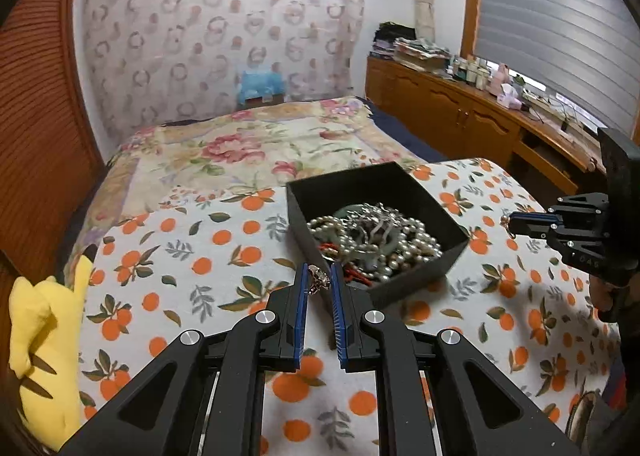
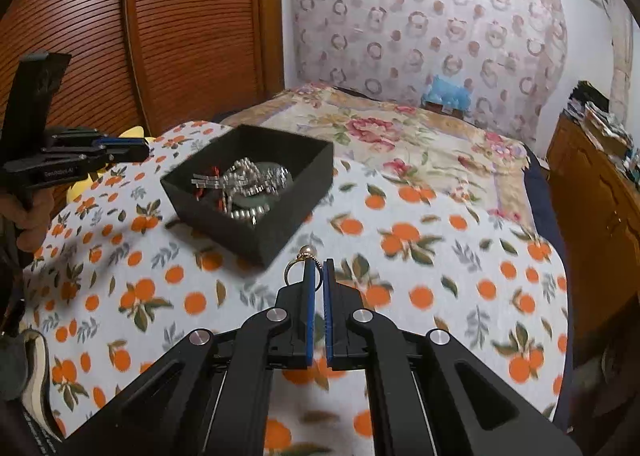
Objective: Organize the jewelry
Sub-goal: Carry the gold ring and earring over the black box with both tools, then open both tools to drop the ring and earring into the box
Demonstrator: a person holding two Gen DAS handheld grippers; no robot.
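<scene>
Centrally, black box sits on orange-print cloth, heaped with pearl strands and silver chains. Left gripper hangs at box's near corner, jaws pinching small silvery ornament. Right gripper hovers over cloth right of box, jaws nearly closed, clasping gold ring with pearl and thin chain. Yellow plush toy lies far left. Floral bedspread beyond.
</scene>
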